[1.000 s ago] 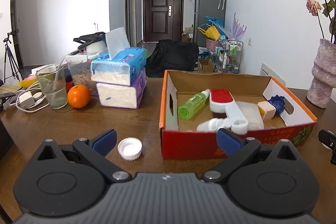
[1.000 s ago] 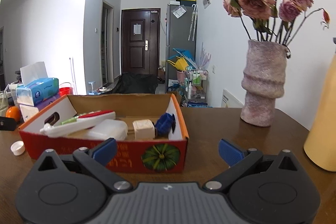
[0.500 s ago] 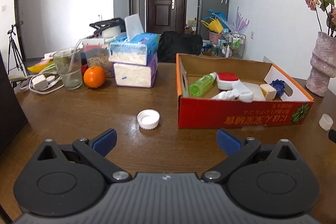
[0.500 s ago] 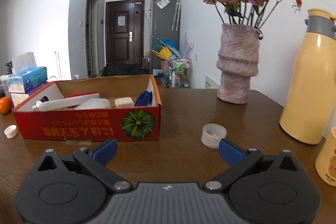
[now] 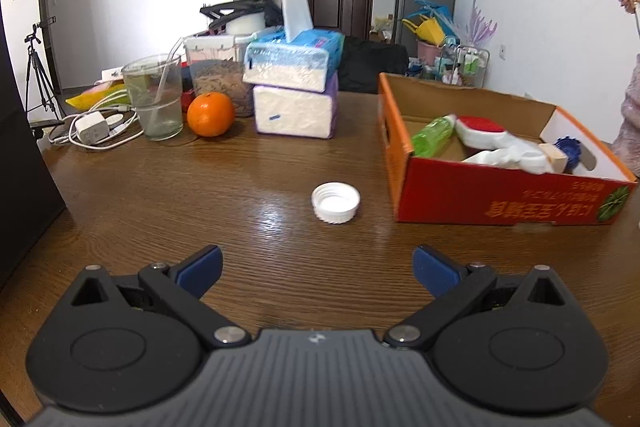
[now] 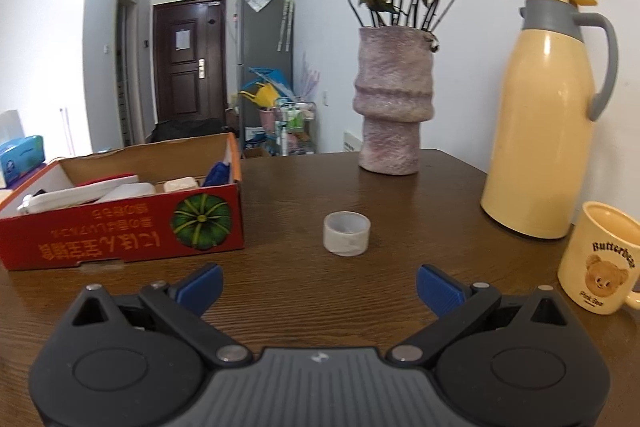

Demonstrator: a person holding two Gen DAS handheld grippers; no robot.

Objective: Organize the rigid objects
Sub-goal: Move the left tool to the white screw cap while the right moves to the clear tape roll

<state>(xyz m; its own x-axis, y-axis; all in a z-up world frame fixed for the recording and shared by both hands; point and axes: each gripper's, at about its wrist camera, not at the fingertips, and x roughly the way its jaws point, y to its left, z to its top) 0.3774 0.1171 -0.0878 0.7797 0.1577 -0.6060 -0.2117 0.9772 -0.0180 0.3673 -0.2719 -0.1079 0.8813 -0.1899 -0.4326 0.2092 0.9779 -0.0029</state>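
The left gripper (image 5: 316, 269) hovers low over the wooden bench (image 5: 160, 195), fingers spread wide and empty. A white screw cap (image 5: 335, 202) lies open side up on the bench just beyond them, a little left of the red cardboard box (image 5: 500, 199). The box holds a green bottle (image 5: 434, 137), a red-and-white brush (image 5: 484, 131) and other small items. The right gripper (image 6: 318, 287) likewise has its fingers spread apart, holding nothing. A small translucent cup (image 6: 346, 233) stands upright on the bench ahead of it, between the box (image 6: 120, 231) at left and the yellow thermos (image 6: 544, 123) at right, nearer than the vase (image 6: 394, 103).
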